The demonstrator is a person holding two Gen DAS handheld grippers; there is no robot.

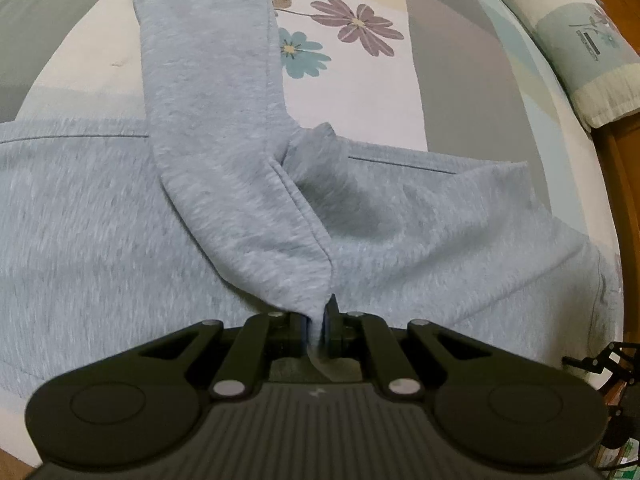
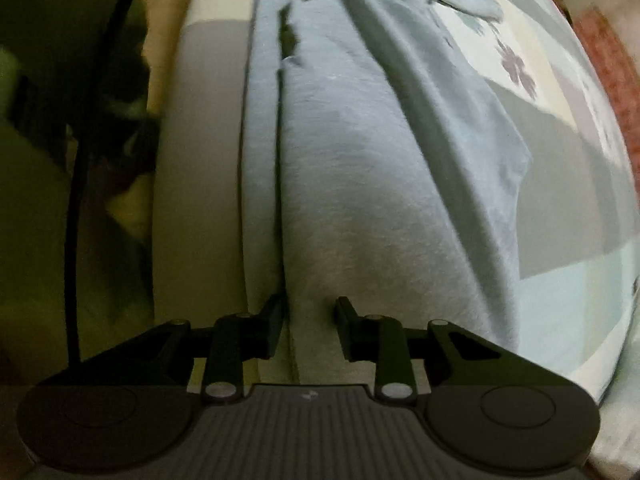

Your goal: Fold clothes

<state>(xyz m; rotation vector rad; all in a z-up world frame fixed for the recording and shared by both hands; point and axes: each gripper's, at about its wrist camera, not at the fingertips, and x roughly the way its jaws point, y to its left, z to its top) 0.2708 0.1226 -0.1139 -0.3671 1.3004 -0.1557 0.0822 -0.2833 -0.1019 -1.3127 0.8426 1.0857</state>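
Grey sweatshirt [image 1: 100, 208] spread on the bed [image 1: 360, 92], over a flowered sheet. Left gripper [image 1: 319, 320]: jaws clamped on the sleeve [image 1: 216, 128] cuff, sleeve drawn across the body. Right gripper [image 2: 308, 320]: jaws apart, straddling a fabric ridge (not pinching it). Pillow [image 1: 580, 48] at the bed's far right edge.
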